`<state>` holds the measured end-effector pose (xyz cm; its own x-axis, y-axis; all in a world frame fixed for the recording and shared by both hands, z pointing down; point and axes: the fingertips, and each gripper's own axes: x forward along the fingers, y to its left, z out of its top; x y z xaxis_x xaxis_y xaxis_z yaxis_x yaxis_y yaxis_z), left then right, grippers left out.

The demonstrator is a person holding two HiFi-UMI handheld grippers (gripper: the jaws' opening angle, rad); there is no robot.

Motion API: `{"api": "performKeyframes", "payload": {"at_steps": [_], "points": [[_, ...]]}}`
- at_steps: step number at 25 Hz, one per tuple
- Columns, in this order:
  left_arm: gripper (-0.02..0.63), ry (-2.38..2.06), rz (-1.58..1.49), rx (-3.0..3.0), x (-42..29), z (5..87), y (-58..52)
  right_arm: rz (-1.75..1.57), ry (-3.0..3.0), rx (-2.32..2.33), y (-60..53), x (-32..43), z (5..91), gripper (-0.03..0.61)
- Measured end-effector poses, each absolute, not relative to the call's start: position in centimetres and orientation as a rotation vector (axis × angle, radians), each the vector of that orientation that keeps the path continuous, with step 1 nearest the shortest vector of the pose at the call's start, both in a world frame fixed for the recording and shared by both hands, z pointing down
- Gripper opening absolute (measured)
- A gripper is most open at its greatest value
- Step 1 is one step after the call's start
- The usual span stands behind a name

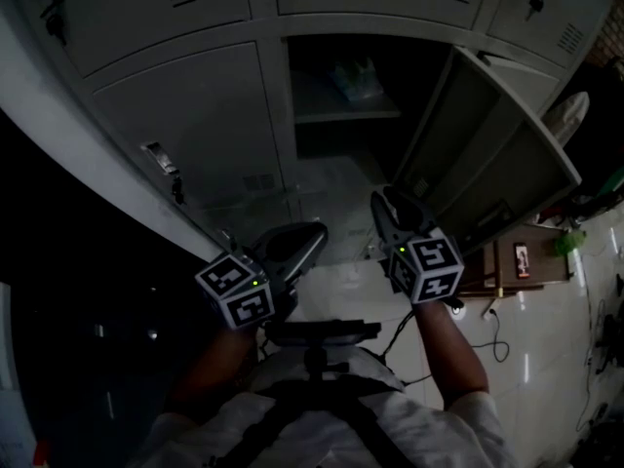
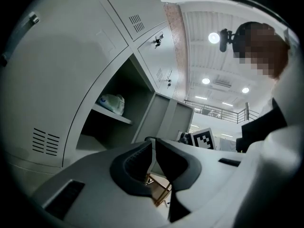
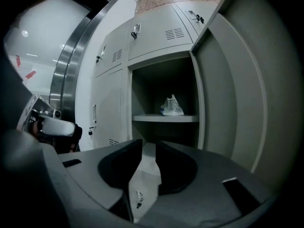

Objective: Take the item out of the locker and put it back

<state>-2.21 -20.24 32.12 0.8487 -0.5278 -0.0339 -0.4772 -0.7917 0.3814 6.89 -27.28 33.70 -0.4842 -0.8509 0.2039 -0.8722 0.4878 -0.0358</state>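
A pale plastic bag [image 1: 356, 81] lies on the shelf [image 3: 164, 118] of the open locker; it also shows in the left gripper view as the bag [image 2: 112, 103] and in the right gripper view as the bag [image 3: 172, 106]. The locker door [image 1: 487, 154] is swung open to the right. Both grippers hang in front of the locker, below the shelf and well short of the bag. My left gripper [image 1: 317, 234] has its tips together, empty [image 2: 153, 144]. My right gripper [image 1: 382, 198] stands with a narrow gap and nothing in it [image 3: 148, 146].
Closed locker doors [image 1: 195, 115] fill the left, some with keys in their locks [image 3: 136, 31]. A wooden piece of furniture [image 1: 517, 261] and a cable [image 1: 492, 334] are on the tiled floor at the right. The open door's edge [image 3: 228, 103] stands close to the right gripper's right.
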Motion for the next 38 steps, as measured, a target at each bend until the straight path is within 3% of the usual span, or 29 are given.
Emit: {"api": "performKeyframes", "payload": {"at_steps": [13,17,22,38], "points": [[0.029,-0.814,-0.228,2.718,-1.5,28.4,-24.2,-0.017,-2.529,1.601,-33.5,6.6,27.6,0.103],[0.031,-0.84,-0.237,2.725,-1.5,27.4,-25.5,-0.055,-2.5,1.634,-36.2,6.4,26.2,0.137],[0.081,-0.867,-0.221,2.735,-1.5,26.8,-27.1,-0.075,-2.48,1.653,-39.3,5.7,25.0,0.167],[0.081,-0.864,-0.269,2.741,-2.5,25.3,-30.9,-0.119,-2.391,1.693,-47.5,4.6,23.2,0.227]]}}
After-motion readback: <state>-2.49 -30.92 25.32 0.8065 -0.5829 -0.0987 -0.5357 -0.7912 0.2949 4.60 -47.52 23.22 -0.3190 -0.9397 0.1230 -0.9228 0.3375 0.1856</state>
